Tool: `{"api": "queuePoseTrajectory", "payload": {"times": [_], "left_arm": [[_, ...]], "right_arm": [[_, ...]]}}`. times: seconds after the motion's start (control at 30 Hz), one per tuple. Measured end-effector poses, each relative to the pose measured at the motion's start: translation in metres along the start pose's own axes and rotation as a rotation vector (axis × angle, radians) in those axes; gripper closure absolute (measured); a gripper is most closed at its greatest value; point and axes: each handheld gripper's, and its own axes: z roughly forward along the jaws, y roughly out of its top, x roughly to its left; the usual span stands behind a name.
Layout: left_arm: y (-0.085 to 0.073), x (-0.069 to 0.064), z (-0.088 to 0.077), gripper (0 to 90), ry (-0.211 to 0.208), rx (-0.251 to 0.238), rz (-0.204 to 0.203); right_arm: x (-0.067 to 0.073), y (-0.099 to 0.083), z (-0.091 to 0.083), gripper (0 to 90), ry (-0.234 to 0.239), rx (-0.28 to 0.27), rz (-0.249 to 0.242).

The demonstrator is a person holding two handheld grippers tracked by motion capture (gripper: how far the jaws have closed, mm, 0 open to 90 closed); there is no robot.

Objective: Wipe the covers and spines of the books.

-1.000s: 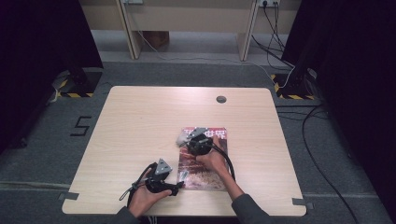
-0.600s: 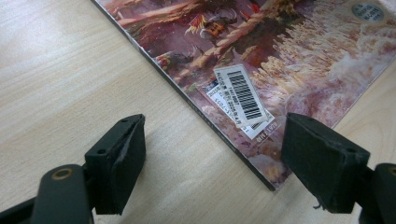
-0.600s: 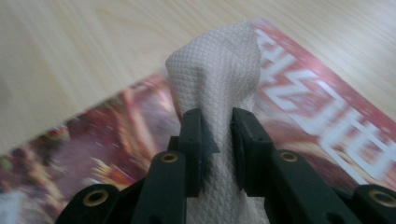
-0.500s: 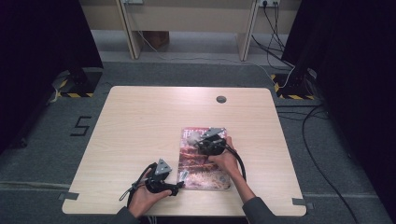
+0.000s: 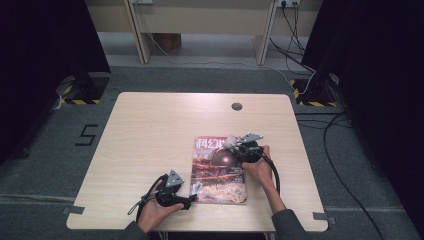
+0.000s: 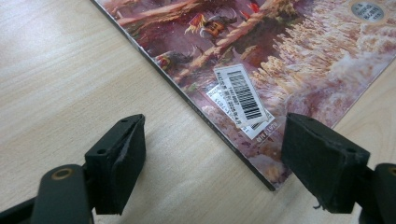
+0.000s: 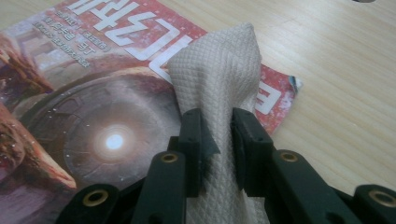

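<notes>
Nearest the table's front edge, the left gripper (image 5: 192,200) rests on the wooden table (image 5: 150,135) at about seven o'clock from the magazine (image 5: 220,170), its jaws standing wide apart with nothing between them. In the left gripper view the jaws straddle the magazine's near corner without touching it, and a white barcode label (image 6: 240,95) sits on the cover just beyond them. The magazine lies flat, right of the table's centre, cover up, with red lettering along its far edge. Farther in, the right gripper (image 7: 215,128) hovers over the magazine's far-right corner, at about one o'clock on the cover, its jaws narrow and clamped on a folded white cloth (image 7: 217,70) whose free end touches the cover beside the lettering. Beyond, at twelve o'clock, a dark round grommet (image 5: 236,106) sits near the table's far edge.
</notes>
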Motion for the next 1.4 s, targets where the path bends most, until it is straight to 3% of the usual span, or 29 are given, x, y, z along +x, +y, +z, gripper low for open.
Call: {"api": "queuePoseTrajectory", "payload": {"times": [0.13,0.27,0.4,0.53,0.67,0.77,0.9,0.97,1.0,1.07,1.17,1.2,1.23,1.27,1.4], "left_arm": [[0.001,0.000,0.000,21.2,-0.002,0.006,0.003],[0.001,0.000,0.000,21.3,-0.001,0.006,0.008],[0.002,-0.003,-0.001,21.3,0.017,0.005,0.036],[0.002,-0.003,-0.001,21.5,0.018,0.004,0.033],[0.002,-0.002,-0.001,21.5,0.014,0.004,0.040],[0.001,-0.002,-0.001,23.3,0.007,0.002,0.031],[0.001,0.000,-0.005,24.5,-0.017,0.000,0.021],[0.001,0.002,-0.007,24.3,-0.021,-0.007,0.015],[0.002,0.005,-0.012,24.2,-0.022,-0.032,-0.004],[0.001,0.010,-0.017,24.2,-0.014,-0.037,-0.012],[-0.004,0.015,-0.024,24.3,-0.015,-0.039,-0.026],[-0.004,0.015,-0.024,24.3,-0.015,-0.039,-0.026],[-0.006,0.017,-0.028,24.3,-0.014,-0.043,-0.032],[-0.006,0.017,-0.028,24.3,-0.014,-0.043,-0.032],[-0.012,0.020,-0.033,24.2,-0.015,-0.017,-0.018]], "right_arm": [[0.011,0.001,-0.001,74.9,0.015,0.005,-0.022],[0.032,0.003,-0.001,74.8,0.060,-0.001,-0.061],[0.062,0.010,0.003,74.9,0.108,-0.008,-0.108],[0.088,0.015,0.005,74.8,0.159,-0.009,-0.152],[0.102,0.018,0.005,74.2,0.205,-0.007,-0.178],[0.105,0.018,0.005,74.2,0.210,-0.009,-0.186],[0.102,0.017,0.005,74.6,0.221,-0.010,-0.179],[0.100,0.017,0.004,74.6,0.215,-0.005,-0.178],[0.095,0.016,0.003,74.5,0.200,0.004,-0.173],[0.088,0.013,0.000,74.5,0.180,0.010,-0.163],[0.066,0.004,-0.008,74.5,0.140,0.019,-0.126],[0.066,0.004,-0.008,74.5,0.140,0.019,-0.126],[0.050,-0.004,-0.013,74.5,0.106,0.015,-0.091],[0.043,-0.008,-0.016,74.5,0.086,0.013,-0.073],[0.024,-0.018,-0.025,74.6,0.039,0.019,-0.027]]}}
